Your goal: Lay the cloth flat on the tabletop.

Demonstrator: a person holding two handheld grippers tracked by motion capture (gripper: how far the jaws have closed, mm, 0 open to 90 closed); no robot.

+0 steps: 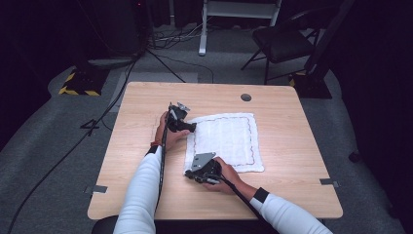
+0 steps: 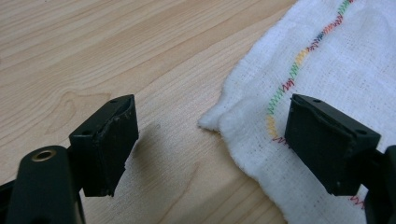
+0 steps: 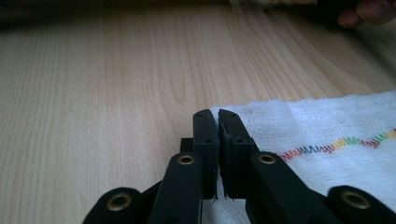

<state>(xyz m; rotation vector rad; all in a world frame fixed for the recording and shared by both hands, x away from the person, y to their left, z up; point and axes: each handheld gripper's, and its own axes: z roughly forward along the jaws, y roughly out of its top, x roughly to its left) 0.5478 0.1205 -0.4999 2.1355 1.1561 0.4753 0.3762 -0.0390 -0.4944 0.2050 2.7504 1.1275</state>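
We pinch the near-left corner of the white woven cloth with rainbow stitching [image 1: 224,141] on the pale wooden table [image 1: 292,185] in our right gripper [image 3: 218,116], jaws clamped; our left gripper [image 2: 210,135], jaws apart, straddles the far-left corner; we should lower squarely, then close.

Grey carpet floor [image 1: 44,146]; folding chair [image 1: 285,44] at 1 o'clock; dark surroundings; cables [image 1: 97,122] at 10 o'clock.

We hold our black two-jaw left gripper [image 1: 194,127] with jaws wide apart (frame centre); our matching right gripper [image 1: 187,175], lower, is clamped closed.
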